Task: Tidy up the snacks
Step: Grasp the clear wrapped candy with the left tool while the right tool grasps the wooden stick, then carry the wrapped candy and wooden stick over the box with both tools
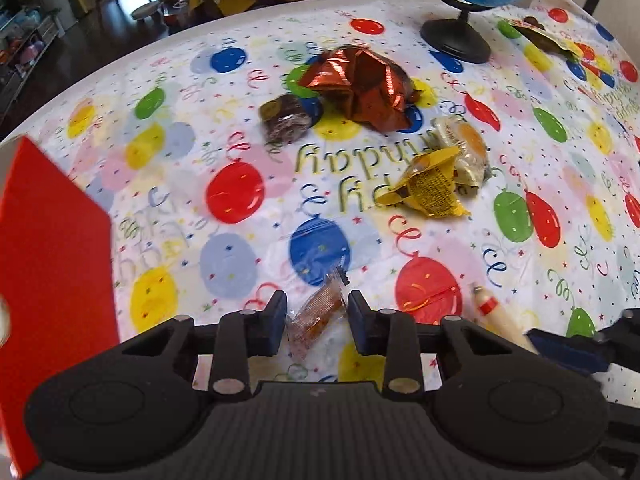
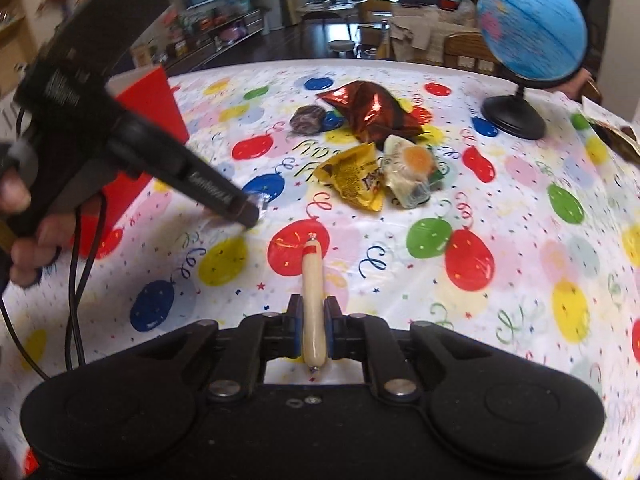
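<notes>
balloon-print tablecloth [image 1: 248,80] covers my table, red box [image 1: 52,264] at nine o'clock. my left gripper [image 1: 317,312] pinches a clear-wrapped snack [image 1: 316,316] between narrowed fingers. my right gripper [image 2: 312,320] clamps a sausage stick [image 2: 311,300], tip pointing to twelve. foil bag [image 2: 370,114], yellow packet [image 2: 354,176] and globe [image 2: 530,26] lie beyond.

A home: balloon tablecloth [image 1: 240,192], globe [image 2: 532,28], living room behind.

Left gripper [image 1: 317,316] fingers [image 1: 275,320] pinch clear snack packet [image 1: 318,318].
</notes>
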### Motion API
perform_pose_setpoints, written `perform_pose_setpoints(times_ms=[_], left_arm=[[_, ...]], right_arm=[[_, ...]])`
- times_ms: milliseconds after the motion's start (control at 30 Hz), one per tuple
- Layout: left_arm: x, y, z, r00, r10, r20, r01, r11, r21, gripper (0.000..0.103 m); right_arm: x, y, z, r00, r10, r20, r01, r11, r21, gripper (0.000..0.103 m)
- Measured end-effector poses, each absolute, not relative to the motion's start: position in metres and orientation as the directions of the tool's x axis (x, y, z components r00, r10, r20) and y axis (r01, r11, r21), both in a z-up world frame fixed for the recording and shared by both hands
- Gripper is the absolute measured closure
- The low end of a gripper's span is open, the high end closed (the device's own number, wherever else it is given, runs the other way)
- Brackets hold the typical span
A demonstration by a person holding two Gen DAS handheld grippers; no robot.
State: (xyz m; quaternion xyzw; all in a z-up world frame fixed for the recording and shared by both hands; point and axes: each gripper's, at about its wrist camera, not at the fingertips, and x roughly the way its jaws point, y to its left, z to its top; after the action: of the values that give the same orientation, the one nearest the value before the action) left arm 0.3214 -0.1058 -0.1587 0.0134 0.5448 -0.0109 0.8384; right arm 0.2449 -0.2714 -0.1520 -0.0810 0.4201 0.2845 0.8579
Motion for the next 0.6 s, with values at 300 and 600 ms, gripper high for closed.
perform_pose_setpoints(times_ms=[300,600], left_arm=[[0.29,-0.097,-0.133,0.457,-0.044,-0.888,0.01,0.999,-0.044,0.071],[0.252,-0.083,-0.09,0.511,-0.078,-0.856,0.016,0.997,-0.081,0.071]], right_arm=[[0.225,-0.273,-0.126,0.522,0.428,-0.738,-0.511,0.85,0.132,0.094],[0.204,-0.261,-0.091,0.56,0.445,-0.699,-0.494,0.856,0.149,0.094]])
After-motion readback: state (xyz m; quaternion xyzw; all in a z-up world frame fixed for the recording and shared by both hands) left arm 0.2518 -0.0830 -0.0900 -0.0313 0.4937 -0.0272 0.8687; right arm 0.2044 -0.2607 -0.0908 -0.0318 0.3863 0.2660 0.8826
